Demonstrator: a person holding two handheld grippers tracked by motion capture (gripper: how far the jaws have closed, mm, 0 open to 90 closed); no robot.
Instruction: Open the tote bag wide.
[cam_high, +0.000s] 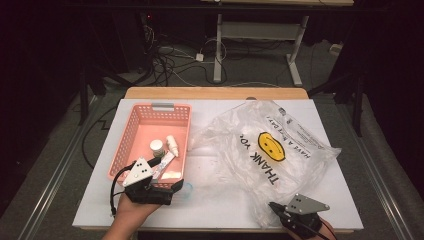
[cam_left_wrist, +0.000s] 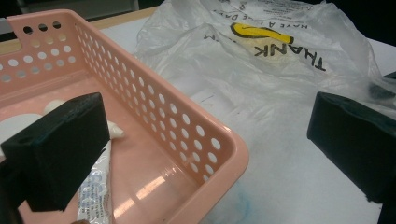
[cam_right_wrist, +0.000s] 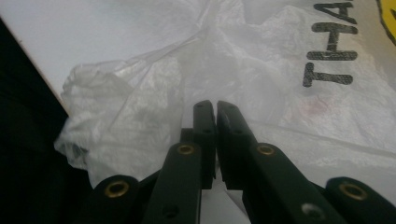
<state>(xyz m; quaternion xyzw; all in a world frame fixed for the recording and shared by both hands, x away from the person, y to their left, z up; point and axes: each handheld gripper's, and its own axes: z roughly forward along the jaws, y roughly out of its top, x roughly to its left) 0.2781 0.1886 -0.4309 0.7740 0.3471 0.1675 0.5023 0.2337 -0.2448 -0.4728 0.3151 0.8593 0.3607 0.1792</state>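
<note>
One white rectangular worktop (cam_high: 215, 200) carries everything under inspection. One crumpled clear plastic carrier bag printed with a yellow smiley face and "THANK YOU" (cam_high: 270, 150) lies ahead of the right gripper (cam_high: 274, 206), its near edge reaching that gripper's tips; the right gripper view shows the jaws pressed together with a fold of film apparently pinched at the tips, judged a hold on the bag's rim so the mouth can be drawn open. One pink perforated plastic basket (cam_high: 131, 131) sits directly ahead of the left gripper (cam_high: 167, 172), whose jaws stand wide apart and released, straddling the basket's near corner, presumably poised to pick from it. Inside the basket: one white squeeze tube (cam_high: 164, 164), one small white round jar (cam_high: 156, 146) and one small white dropper bottle (cam_high: 172, 145), three items in total.
</note>
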